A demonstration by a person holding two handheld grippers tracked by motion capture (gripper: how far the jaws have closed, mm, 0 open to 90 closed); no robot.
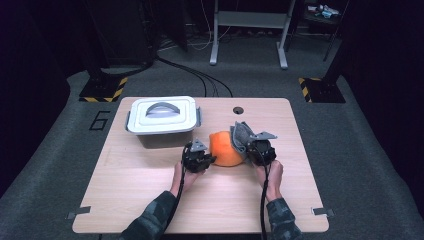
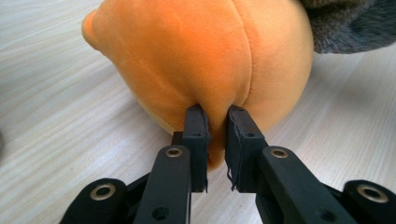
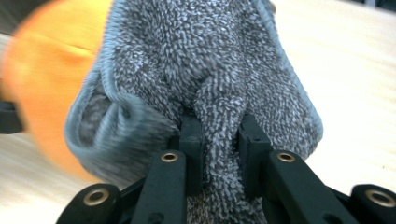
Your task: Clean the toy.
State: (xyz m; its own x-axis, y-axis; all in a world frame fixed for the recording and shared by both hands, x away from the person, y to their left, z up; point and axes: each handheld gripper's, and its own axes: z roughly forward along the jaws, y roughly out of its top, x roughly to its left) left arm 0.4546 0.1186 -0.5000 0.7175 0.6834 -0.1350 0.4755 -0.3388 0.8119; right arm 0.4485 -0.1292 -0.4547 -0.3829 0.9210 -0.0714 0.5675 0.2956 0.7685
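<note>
On the table [image 1: 150,180], the left gripper [image 2: 217,126] pinches a fold of the orange plush toy [image 2: 205,60]. Right gripper [image 3: 219,135] clamps the grey cloth [image 3: 210,60] draped against it.

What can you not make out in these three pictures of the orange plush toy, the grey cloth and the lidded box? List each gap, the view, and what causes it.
- Inside of the white box: high view, its lid covers it.
- Right side of the orange plush toy: high view, the grey cloth and right gripper cover it.
- Toy's overall shape: left gripper view, cut off by the top edge.
- Toy's surface: right gripper view, blurred.
</note>
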